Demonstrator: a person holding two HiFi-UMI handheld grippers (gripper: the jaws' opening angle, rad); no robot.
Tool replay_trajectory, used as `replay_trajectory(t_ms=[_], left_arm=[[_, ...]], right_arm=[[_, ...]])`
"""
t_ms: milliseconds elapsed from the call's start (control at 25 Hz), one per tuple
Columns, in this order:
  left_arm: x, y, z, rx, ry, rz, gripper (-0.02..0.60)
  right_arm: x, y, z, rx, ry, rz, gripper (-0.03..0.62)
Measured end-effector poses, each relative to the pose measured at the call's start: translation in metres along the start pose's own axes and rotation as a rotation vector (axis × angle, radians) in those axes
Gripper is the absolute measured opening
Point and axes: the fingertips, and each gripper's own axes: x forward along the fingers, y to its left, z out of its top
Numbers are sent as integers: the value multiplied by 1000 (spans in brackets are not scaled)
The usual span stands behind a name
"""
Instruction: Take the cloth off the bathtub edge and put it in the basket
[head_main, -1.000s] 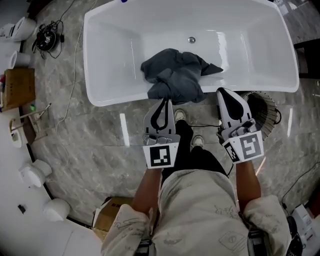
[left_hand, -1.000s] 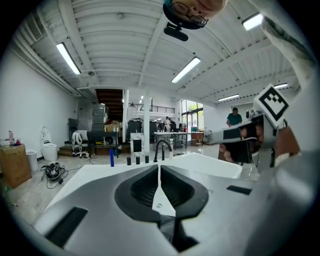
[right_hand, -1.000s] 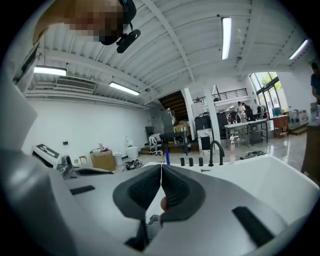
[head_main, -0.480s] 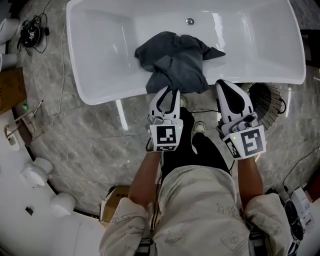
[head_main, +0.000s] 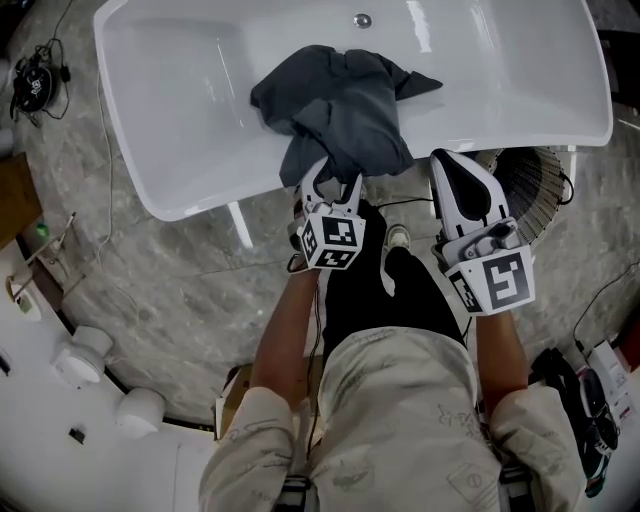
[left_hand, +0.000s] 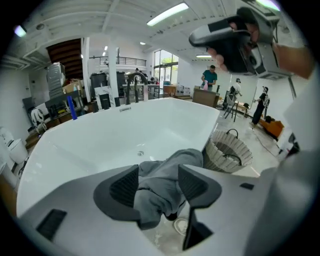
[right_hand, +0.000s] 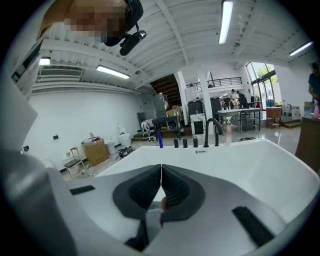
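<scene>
Just opening left gripper (head_main: 333, 180) astride cloth (head_main: 345, 105) at upper centre, no pinch yet, with right gripper (head_main: 450, 160) closed, empty; push onto thick fold, clamp firmly before lifting

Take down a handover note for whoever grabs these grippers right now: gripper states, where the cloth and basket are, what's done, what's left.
Left gripper: jaws apart, just been opening, the cloth's hanging end between them, not clamped.
Right gripper: shut, empty.
Cloth drapes over the bathtub's near edge; basket is on the floor beside the tub, right side.
Done: left gripper is at the cloth.
Left: clamp, lift, drop in basket.
</scene>
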Motion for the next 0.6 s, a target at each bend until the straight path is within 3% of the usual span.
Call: replay_trajectory(t_ms=[240, 400, 600], left_arm=[[40, -7, -33, 136, 145, -86, 320], [57, -20, -55, 255, 243, -161, 351], [70, -19, -71, 375, 285, -112, 354]], right_arm=[[3, -10, -10, 13, 28, -32, -12], [3, -18, -12, 17, 36, -54, -12], [4, -21, -14, 21, 44, -76, -12]])
